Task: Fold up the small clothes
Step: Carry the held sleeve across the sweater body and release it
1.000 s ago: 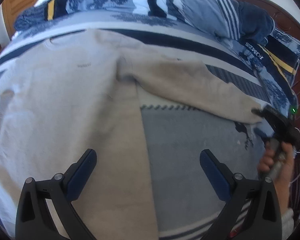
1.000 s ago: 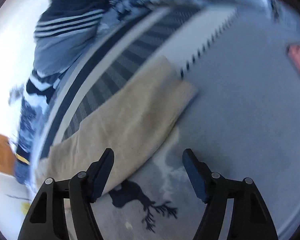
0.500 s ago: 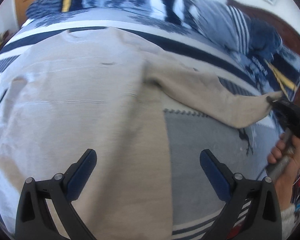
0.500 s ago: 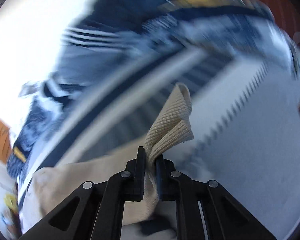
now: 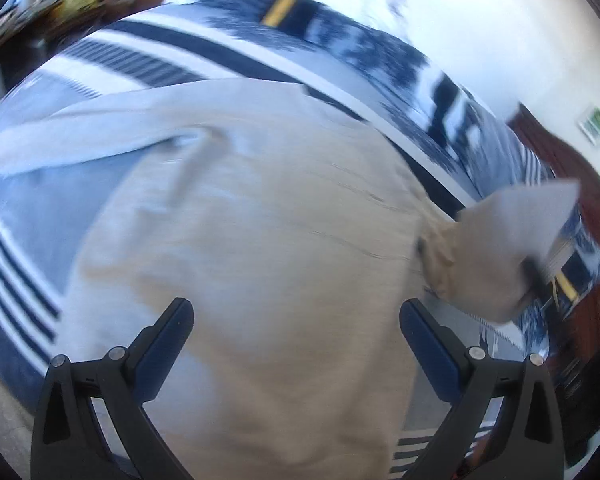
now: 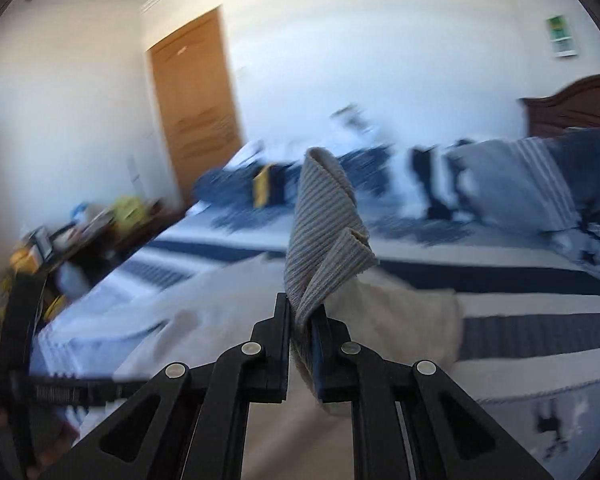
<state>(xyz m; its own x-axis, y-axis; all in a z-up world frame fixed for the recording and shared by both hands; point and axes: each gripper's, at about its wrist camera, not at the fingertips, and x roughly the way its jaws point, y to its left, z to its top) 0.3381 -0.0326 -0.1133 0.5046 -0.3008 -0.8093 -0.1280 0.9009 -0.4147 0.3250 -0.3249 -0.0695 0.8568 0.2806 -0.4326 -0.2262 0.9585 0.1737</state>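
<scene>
1. Right tongs: jaws clamped tight on the ribbed cuff of the sweater's sleeve. The cuff stands up in a folded peak above the pads, and more of the sleeve hangs below them. The tongs point slightly downward across the bed, with the far wall and a wooden door in view beyond.

2. Left tongs: jaws spread wide, nothing between the pads. They are pitched steeply down over the sweater's body, and whether the tips touch the fabric cannot be told.

3. Sweater: beige, spread flat on the striped blue-and-white bedcover. One sleeve lies out to the left in the left wrist view. The other sleeve is raised off the bed at the right of that view, bunched where it leaves the body.

4. The left tongs also appear at the lower left edge of the right wrist view, heavily blurred.

5. Both views are motion-blurred; fine detail of the bedding and of the clutter beside the bed is unreadable.
</scene>
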